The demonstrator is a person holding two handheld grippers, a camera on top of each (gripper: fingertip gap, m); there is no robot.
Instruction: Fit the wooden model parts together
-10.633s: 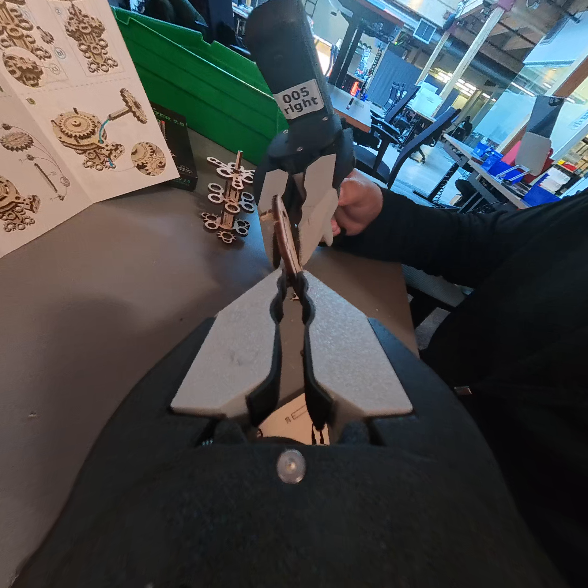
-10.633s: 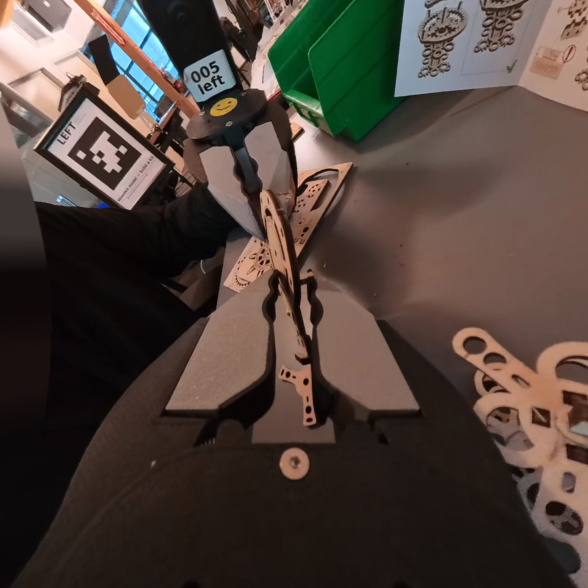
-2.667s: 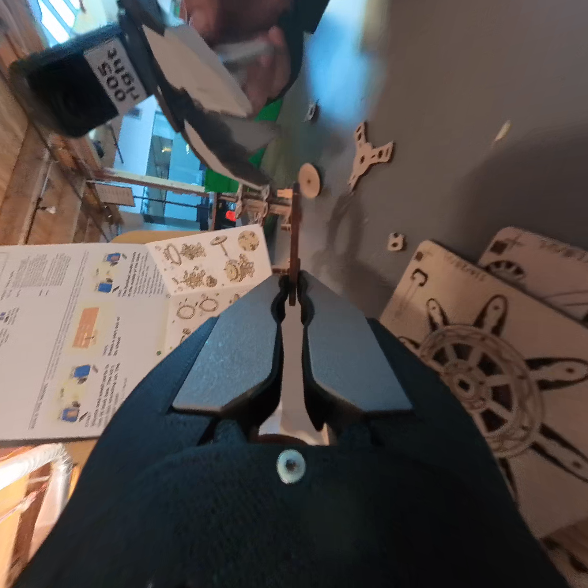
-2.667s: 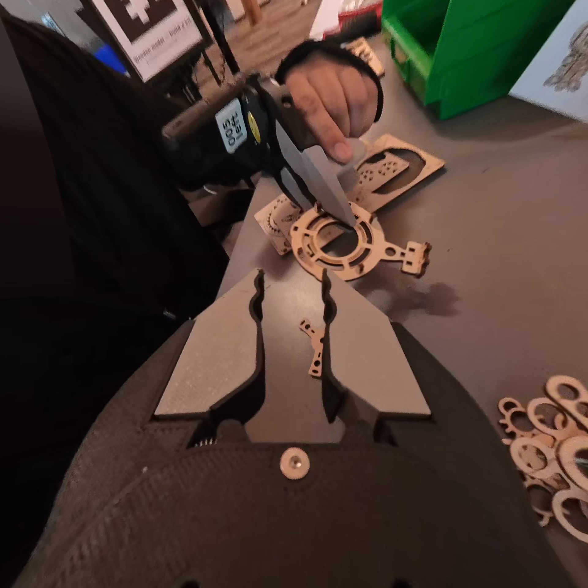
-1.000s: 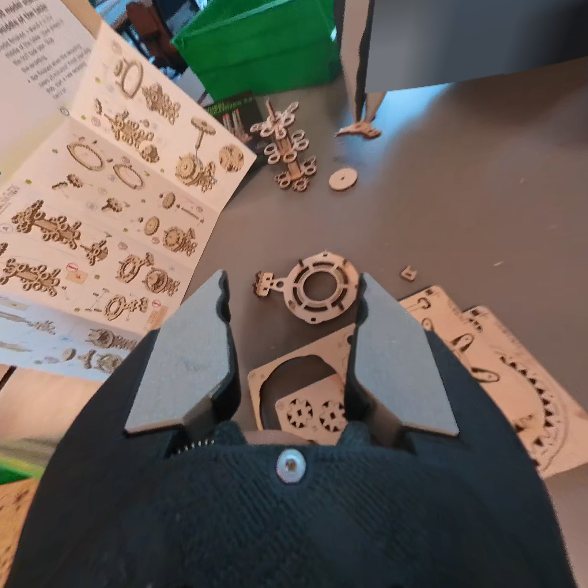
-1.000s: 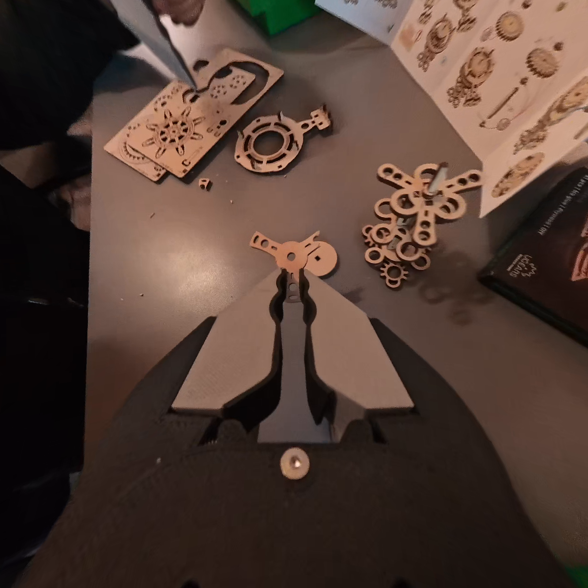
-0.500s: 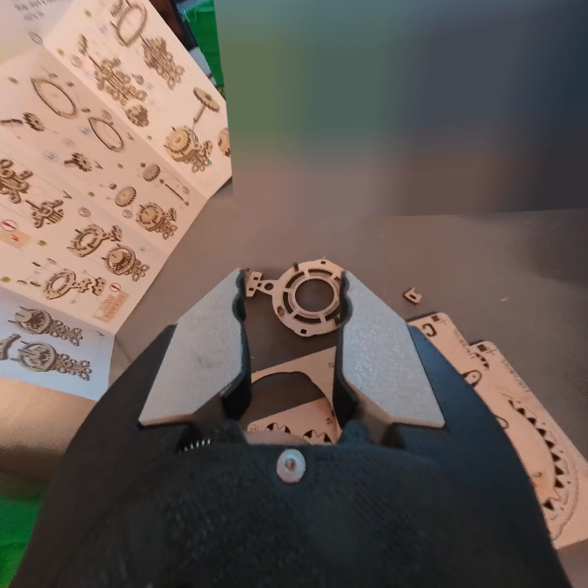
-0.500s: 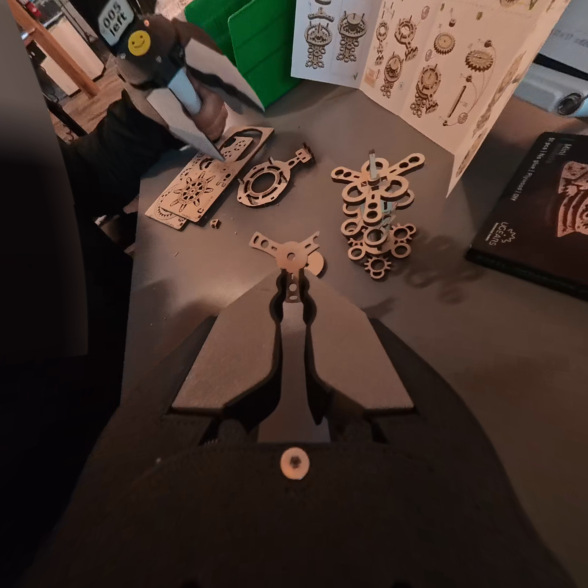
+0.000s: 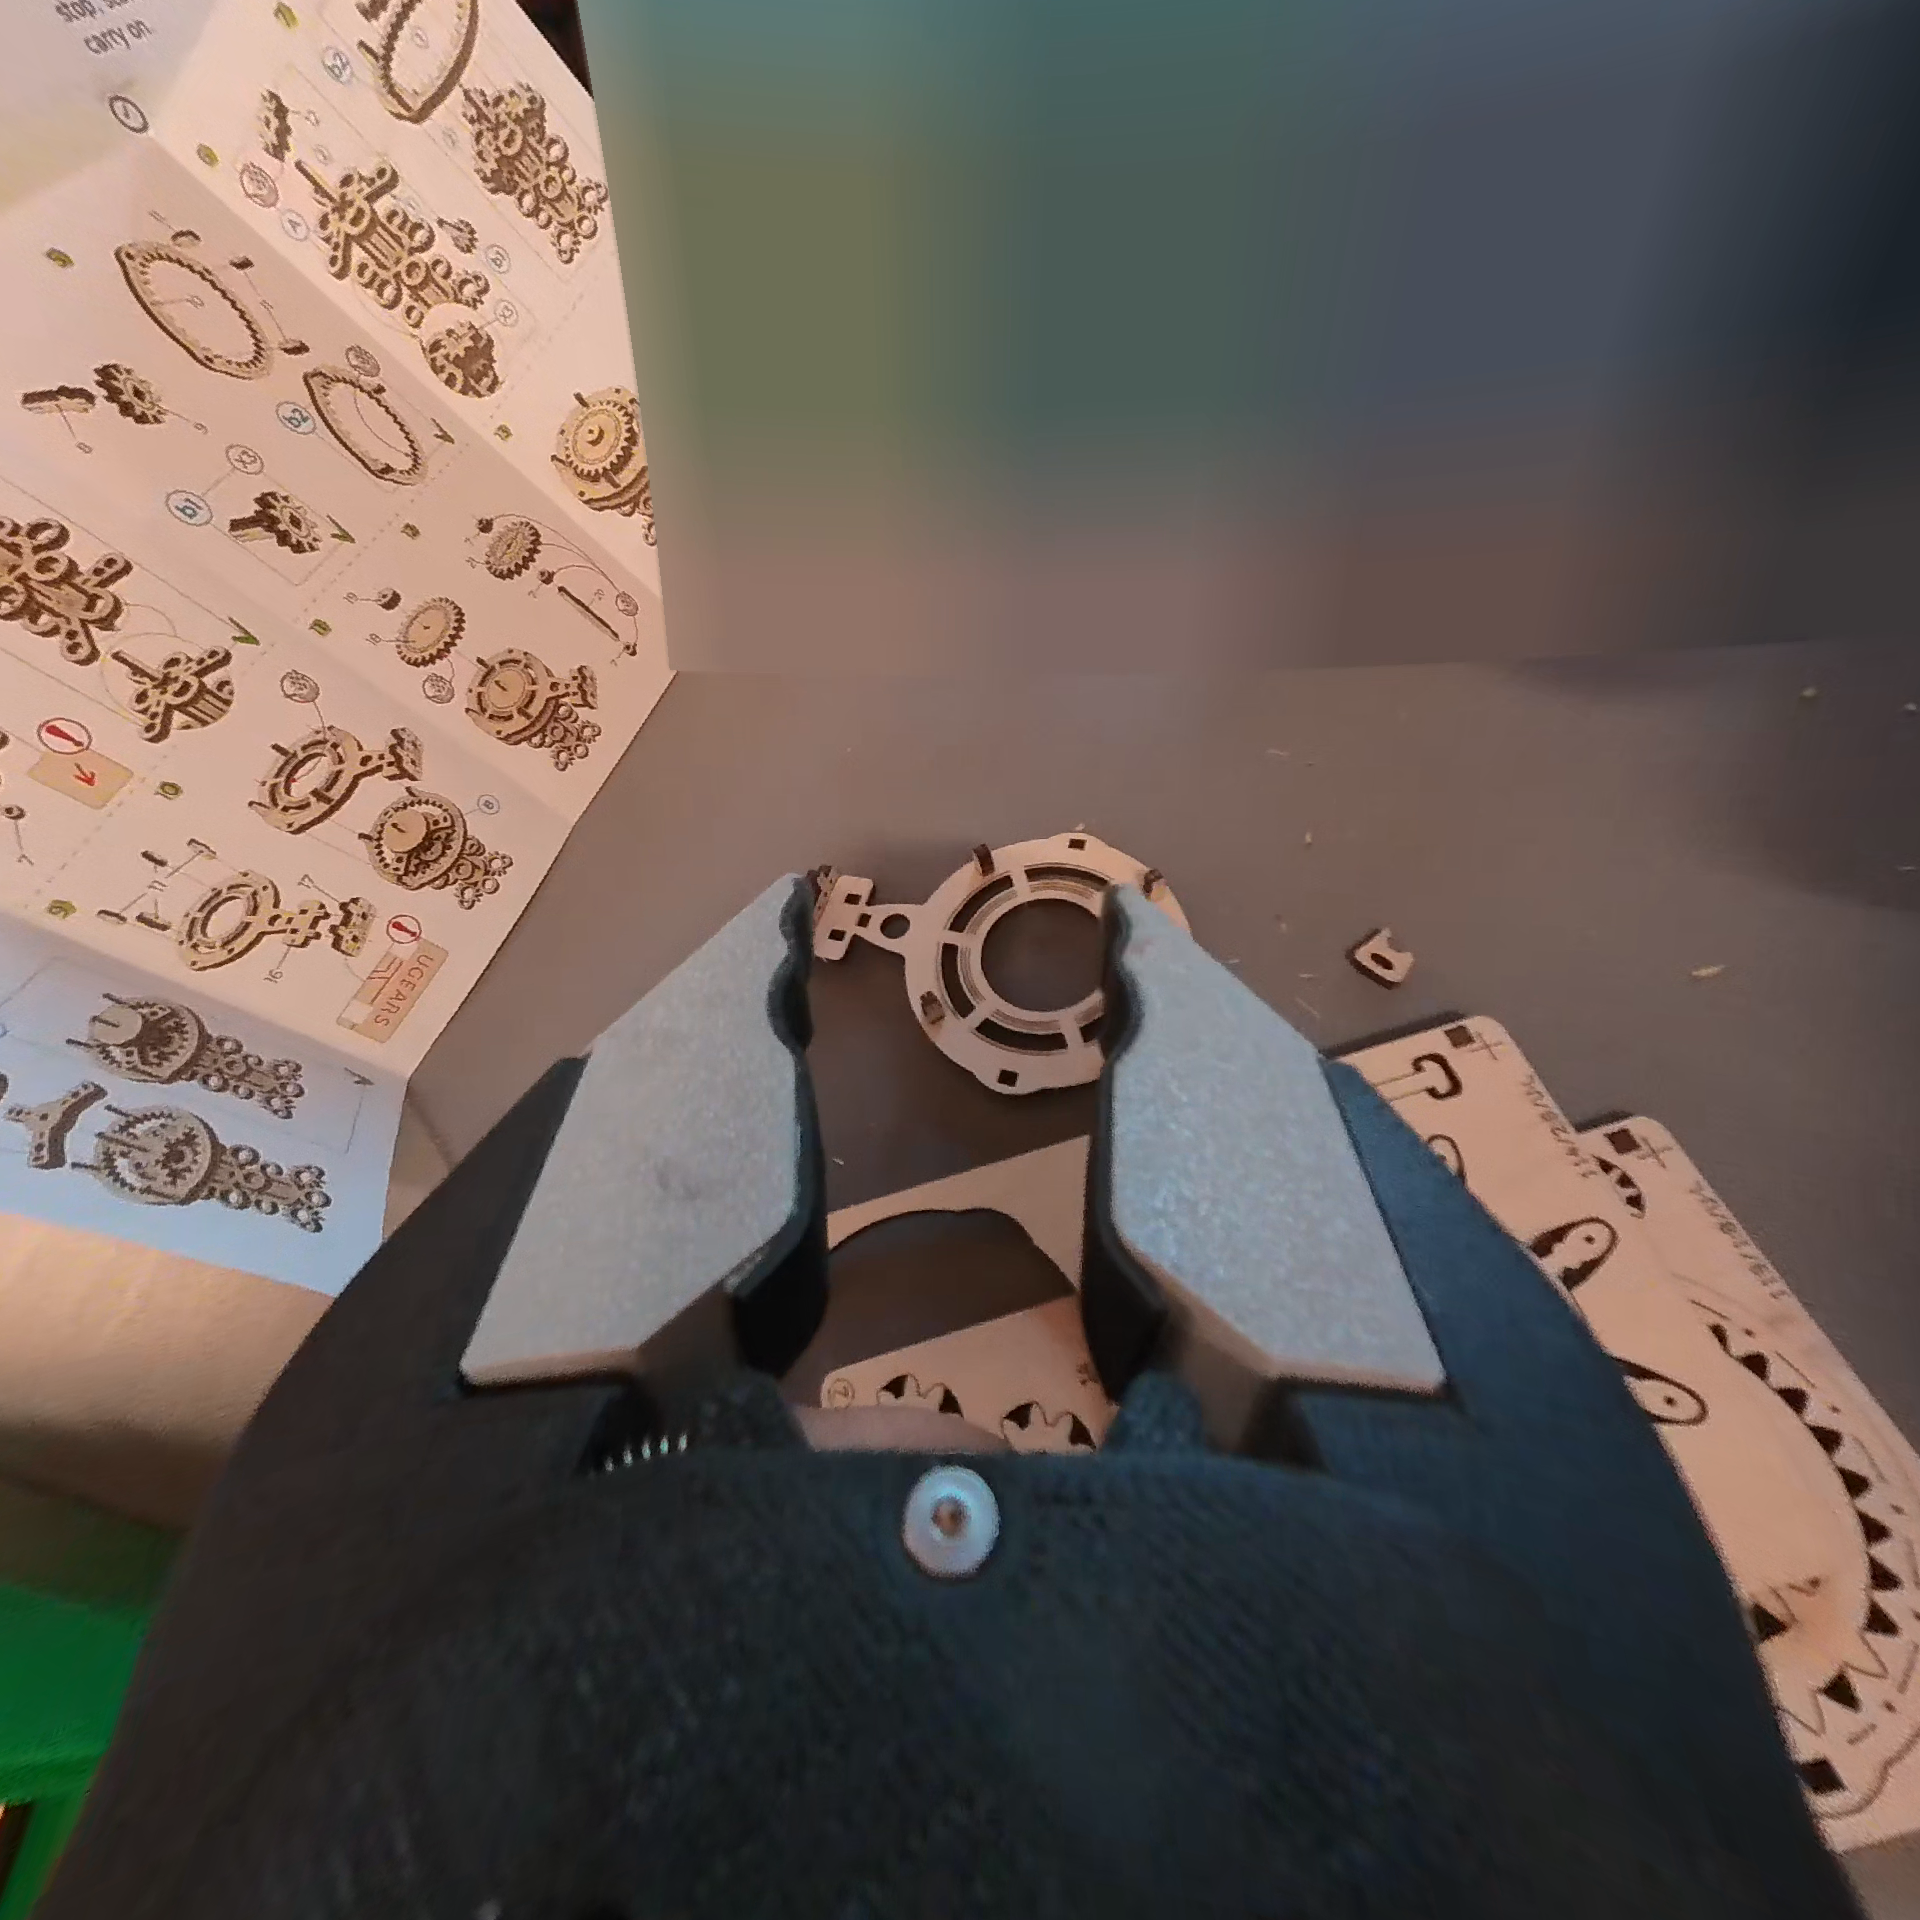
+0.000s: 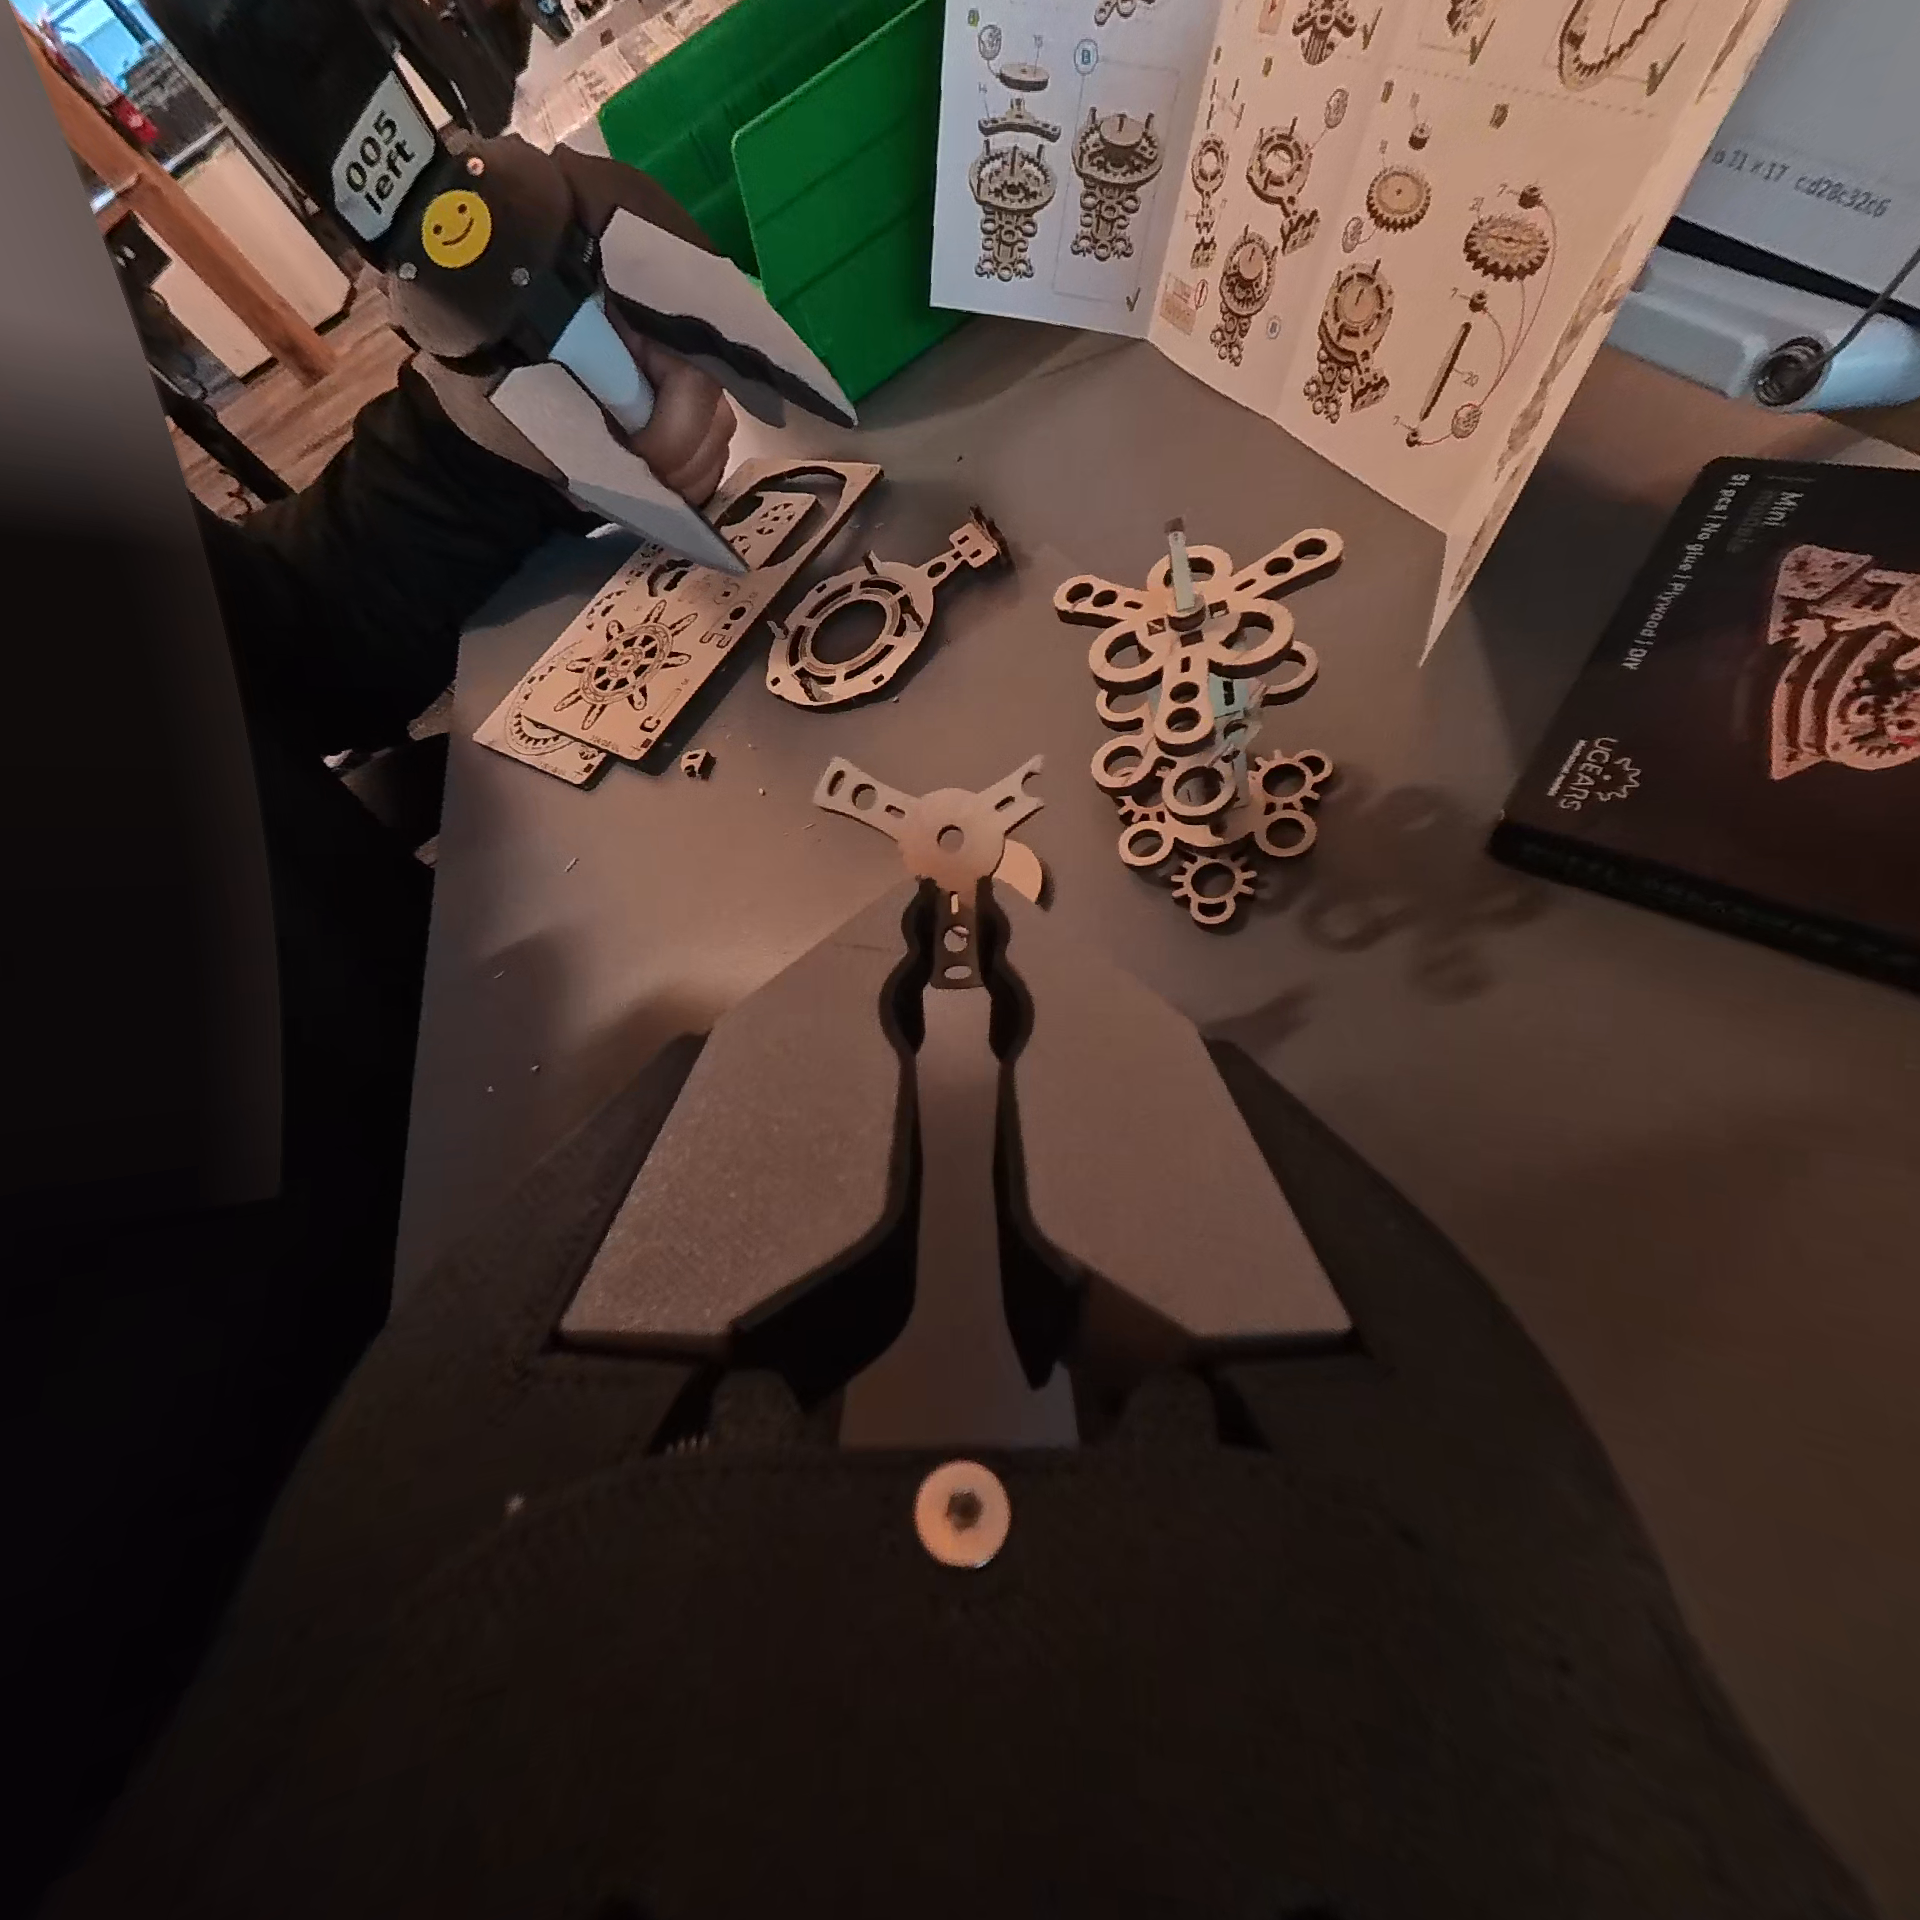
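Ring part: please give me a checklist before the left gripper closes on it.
1. Left gripper open: ok.
2. Ring part flat on the table: ok.
3. Ring centred between the fingers: not ok, right finger overlaps it, left finger stands beside its tab.
4. Fingertips low enough to pinch: cannot tell.
5. Right gripper holds the three-arm piece: ok.
6. Ring clear of the sheets: ok.

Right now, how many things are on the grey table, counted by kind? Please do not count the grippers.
Loose wooden parts: 4 (ring part, three-arm part, small disc, tiny chip)
Built wooden stack: 1
Cut-out wooden sheets: 2
Instruction sheet: 1
Black box: 1
Green bin: 1
Total: 10
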